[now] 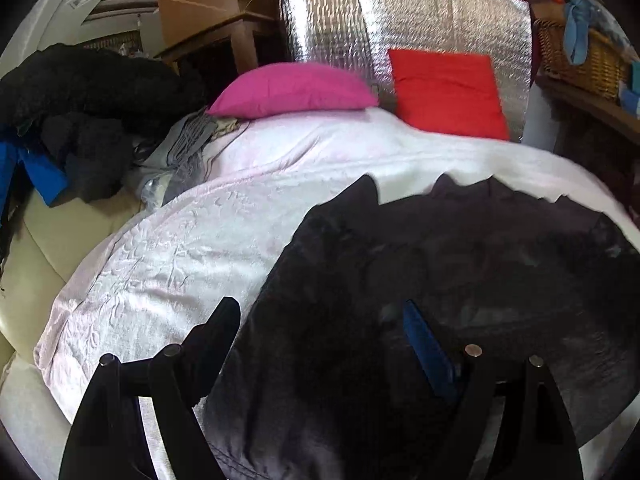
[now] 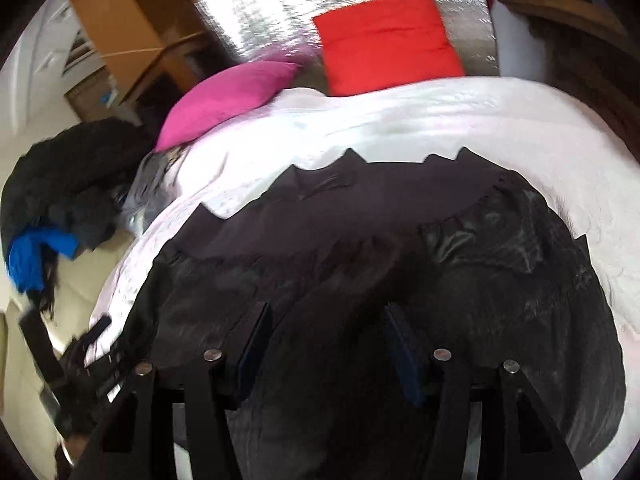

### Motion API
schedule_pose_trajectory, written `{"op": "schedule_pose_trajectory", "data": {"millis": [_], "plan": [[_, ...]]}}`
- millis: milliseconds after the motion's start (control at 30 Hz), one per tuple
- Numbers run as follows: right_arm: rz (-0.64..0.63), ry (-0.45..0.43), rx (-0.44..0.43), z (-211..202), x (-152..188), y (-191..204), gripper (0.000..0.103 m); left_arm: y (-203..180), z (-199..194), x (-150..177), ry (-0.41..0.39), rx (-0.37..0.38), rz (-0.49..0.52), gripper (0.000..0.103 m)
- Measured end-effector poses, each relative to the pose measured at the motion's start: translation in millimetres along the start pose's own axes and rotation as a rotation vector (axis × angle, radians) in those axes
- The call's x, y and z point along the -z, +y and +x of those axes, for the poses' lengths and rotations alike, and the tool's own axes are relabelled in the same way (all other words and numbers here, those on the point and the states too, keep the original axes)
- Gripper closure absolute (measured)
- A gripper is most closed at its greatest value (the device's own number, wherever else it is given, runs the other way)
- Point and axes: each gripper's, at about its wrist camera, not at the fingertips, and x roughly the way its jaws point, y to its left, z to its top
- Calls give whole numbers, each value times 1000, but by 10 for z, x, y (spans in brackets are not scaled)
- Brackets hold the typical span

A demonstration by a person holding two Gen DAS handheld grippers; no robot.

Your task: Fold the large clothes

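**Dark garment spread on a pale quilted cover**

Black angular fingers of the left gripper [image 1: 320, 320] fill the bottom of its view, jaws standing wide with nothing between them; one finger hangs over the pale bedspread [image 1: 168, 248], the other, with a blue pad, over the dark garment [image 1: 460, 248]. Across in the other view the right gripper [image 2: 326, 332] is also parted, less widely, its flat pads apart above the same cloth and pressing on nothing that can be seen.

That garment [image 2: 400, 232] lies flat on the bedspread [image 2: 400, 120], matte black with a glossier, crinkled panel to the right and a jagged, pointed far edge. Its surface looks soft and slightly fuzzy. Embossed, crinkly quilting marks the pinkish-white cover.

Beyond it a plump magenta pillow [image 1: 292, 90] lies beside a square red cushion [image 1: 448, 92], which leans on a silver, ribbed foil sheet [image 1: 400, 20]. At the left a fluffy black heap of clothes [image 1: 88, 92] with a blue piece sits on a cream surface. A woven wicker basket [image 1: 584, 56] stands at the right.
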Motion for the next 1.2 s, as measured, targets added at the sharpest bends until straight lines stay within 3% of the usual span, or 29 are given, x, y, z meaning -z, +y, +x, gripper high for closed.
{"op": "schedule_pose_trajectory", "data": {"millis": [200, 300, 367, 467, 700, 867, 1100, 1200], "plan": [[6, 93, 42, 185, 238, -132, 42, -312, -44, 38, 8, 59, 56, 18], [-1, 100, 34, 264, 312, -189, 42, -502, 87, 127, 93, 112, 86, 18], [-14, 93, 28, 211, 321, -187, 42, -600, 173, 188, 122, 97, 112, 18], [20, 71, 9, 63, 335, -253, 42, -659, 167, 199, 111, 79, 129, 18], [163, -45, 60, -488, 365, -603, 42, -678, 19, 264, 62, 43, 147, 18], [311, 2, 80, -511, 556, -924, 34, -657, -1, 295, 47, 44, 160, 18], [232, 31, 143, -388, 558, -828, 33, -646, 16, 299, 50, 53, 163, 18], [243, -20, 132, -530, 492, -851, 33, -634, 24, 293, 53, 63, 163, 18]]}}
